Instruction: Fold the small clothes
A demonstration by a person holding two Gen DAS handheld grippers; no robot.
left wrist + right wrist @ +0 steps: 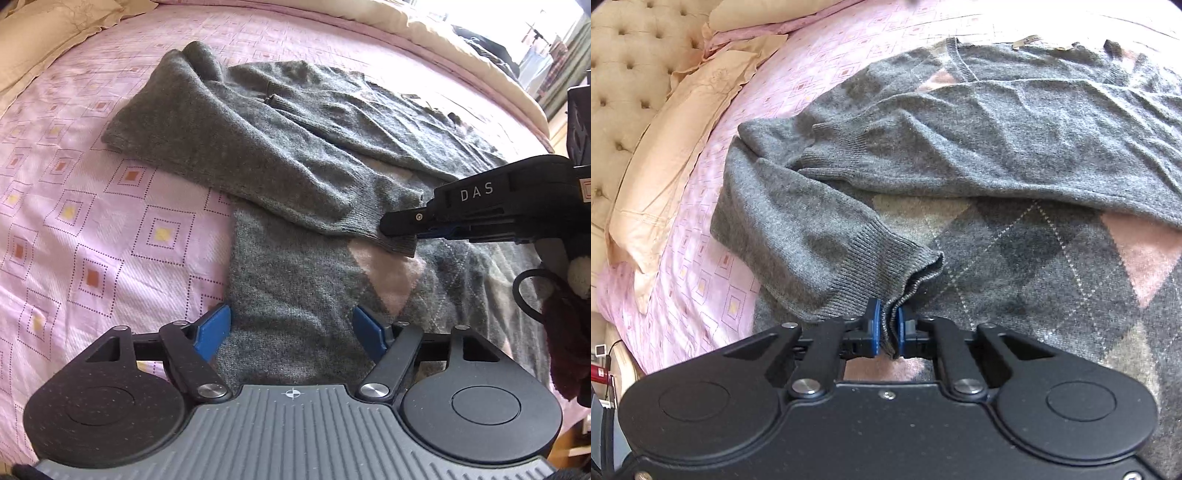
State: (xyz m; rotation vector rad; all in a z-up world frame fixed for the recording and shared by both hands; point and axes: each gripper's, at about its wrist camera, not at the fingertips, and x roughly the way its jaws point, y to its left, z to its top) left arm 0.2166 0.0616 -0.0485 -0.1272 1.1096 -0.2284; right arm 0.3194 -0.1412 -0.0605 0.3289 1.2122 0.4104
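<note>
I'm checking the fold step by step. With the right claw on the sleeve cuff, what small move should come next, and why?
Probably carry the cuff inward across the sweater. The right claw is shut on the cuff, while the left claw is open over the body, holding nothing.

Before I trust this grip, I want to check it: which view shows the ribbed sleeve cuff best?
The right wrist view: the cuff fills the centre, its edge pinched in the right gripper. The left wrist view shows the cuff smaller, from the side, partly behind that gripper.
</note>
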